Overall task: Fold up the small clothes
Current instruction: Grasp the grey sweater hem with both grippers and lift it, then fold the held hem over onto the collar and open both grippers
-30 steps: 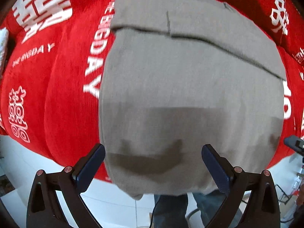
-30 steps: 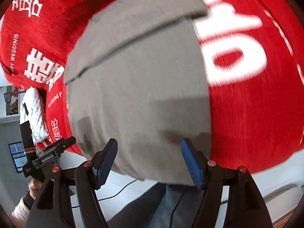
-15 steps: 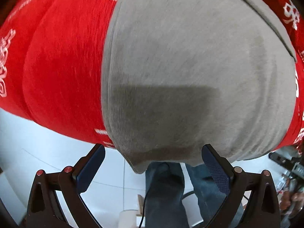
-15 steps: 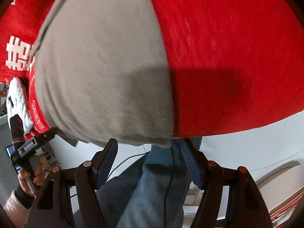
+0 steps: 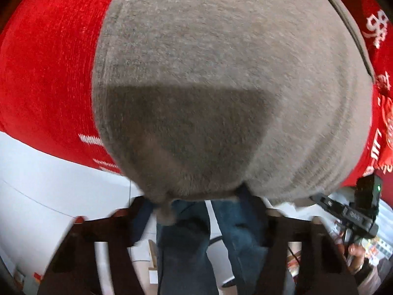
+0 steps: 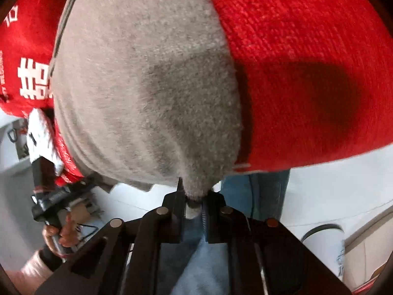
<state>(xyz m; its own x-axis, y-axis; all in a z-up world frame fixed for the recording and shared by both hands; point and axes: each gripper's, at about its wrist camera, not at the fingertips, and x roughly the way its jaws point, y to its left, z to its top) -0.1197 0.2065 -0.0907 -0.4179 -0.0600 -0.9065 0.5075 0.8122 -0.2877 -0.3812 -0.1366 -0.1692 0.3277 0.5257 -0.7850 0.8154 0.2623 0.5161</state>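
right gripper clamped on a grey knit garment's corner; left gripper, blurred, just closing around its other near corner.

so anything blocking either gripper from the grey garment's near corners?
Nothing visible. The right gripper is shut on a near corner of the grey garment. The left gripper, jaws just closing, brackets the other corner on the red cloth; blur hides contact.

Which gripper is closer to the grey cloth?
Right. The right gripper has just been closing and now pinches a corner of the grey cloth. The left gripper has just been closing around another corner, which hangs between its blurred fingers, maybe untouched.
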